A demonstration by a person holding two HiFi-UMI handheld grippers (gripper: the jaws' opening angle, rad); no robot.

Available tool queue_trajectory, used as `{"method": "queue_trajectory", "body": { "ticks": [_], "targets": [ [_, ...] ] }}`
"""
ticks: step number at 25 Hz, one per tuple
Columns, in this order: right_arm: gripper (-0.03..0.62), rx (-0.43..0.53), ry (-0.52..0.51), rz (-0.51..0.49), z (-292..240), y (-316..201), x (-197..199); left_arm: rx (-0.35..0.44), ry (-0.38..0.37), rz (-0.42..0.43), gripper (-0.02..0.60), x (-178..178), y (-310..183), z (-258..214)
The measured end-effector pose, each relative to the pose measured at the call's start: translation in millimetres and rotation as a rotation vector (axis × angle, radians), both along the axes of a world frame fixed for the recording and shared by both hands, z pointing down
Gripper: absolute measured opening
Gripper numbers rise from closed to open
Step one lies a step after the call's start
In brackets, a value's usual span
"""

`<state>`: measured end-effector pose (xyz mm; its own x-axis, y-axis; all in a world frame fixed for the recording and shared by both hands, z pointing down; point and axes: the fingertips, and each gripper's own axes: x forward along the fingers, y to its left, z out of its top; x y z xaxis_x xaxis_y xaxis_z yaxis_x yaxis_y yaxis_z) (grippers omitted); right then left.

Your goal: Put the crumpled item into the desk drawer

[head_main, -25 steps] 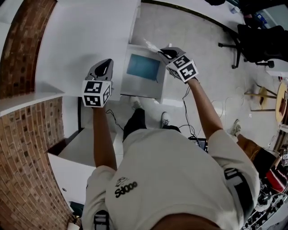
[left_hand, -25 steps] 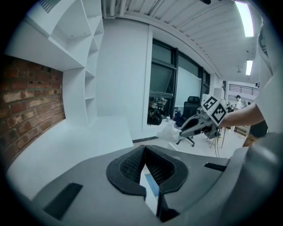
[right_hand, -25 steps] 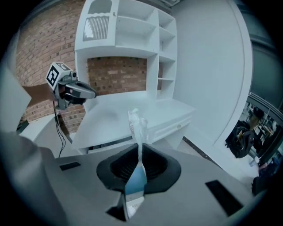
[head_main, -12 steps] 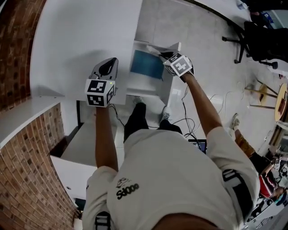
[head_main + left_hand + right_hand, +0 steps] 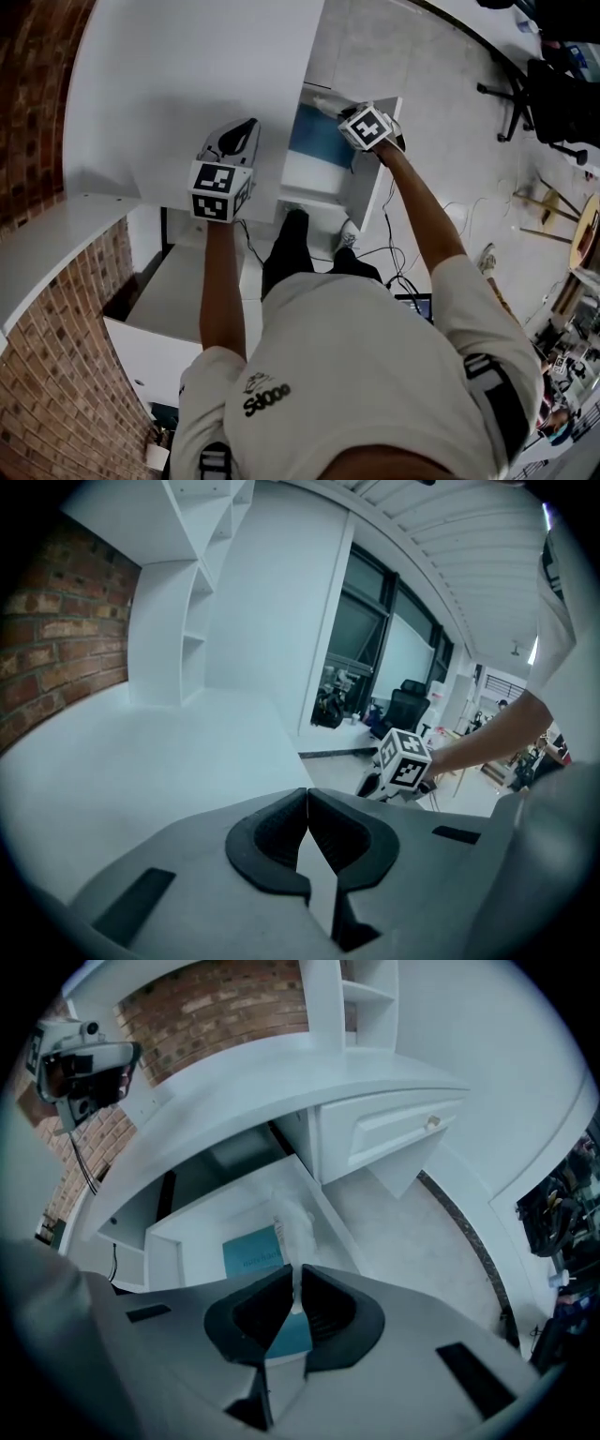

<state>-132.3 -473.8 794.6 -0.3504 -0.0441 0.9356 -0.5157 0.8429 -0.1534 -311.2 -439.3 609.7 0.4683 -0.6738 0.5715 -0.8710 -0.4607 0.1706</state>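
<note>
A crumpled whitish item hangs from my right gripper, whose jaws are shut on it. It dangles over the open desk drawer, just above a teal notebook lying inside. In the head view, the right gripper is over the drawer near its far right corner, and the crumpled item pokes out past the tips. My left gripper hovers over the white desk top beside the drawer, shut and holding nothing. In its own view, the left gripper points along the desk.
A second, closed drawer with a small knob sits further along the curved desk. White shelves and a brick wall border the desk. Office chairs and cables occupy the floor to the right.
My right gripper has carried the crumpled item toward me and down over the open drawer. The left gripper has stayed over the desk top, still shut.
</note>
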Motion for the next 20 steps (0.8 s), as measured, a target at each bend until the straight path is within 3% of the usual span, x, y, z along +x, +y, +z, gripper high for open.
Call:
{"method": "queue_trajectory", "body": {
  "ticks": [6, 10, 15, 20],
  "targets": [
    [0.025, -0.105, 0.011, 0.068, 29, 3, -14, -0.024, 0.01, -0.023, 0.018, -10, 6, 12],
    [0.025, -0.005, 0.085, 0.074, 38, -18, -4, -0.038, 0.025, -0.048, 0.018, -15, 14, 18],
    [0.025, -0.059, 0.06, 0.106, 56, -8, -8, -0.041, 0.054, -0.073, 0.018, -17, 26, 18],
    [0.029, -0.028, 0.079, 0.106, 69, -9, -12, -0.06, 0.064, -0.104, 0.018, -25, 44, 22]
  ]
}}
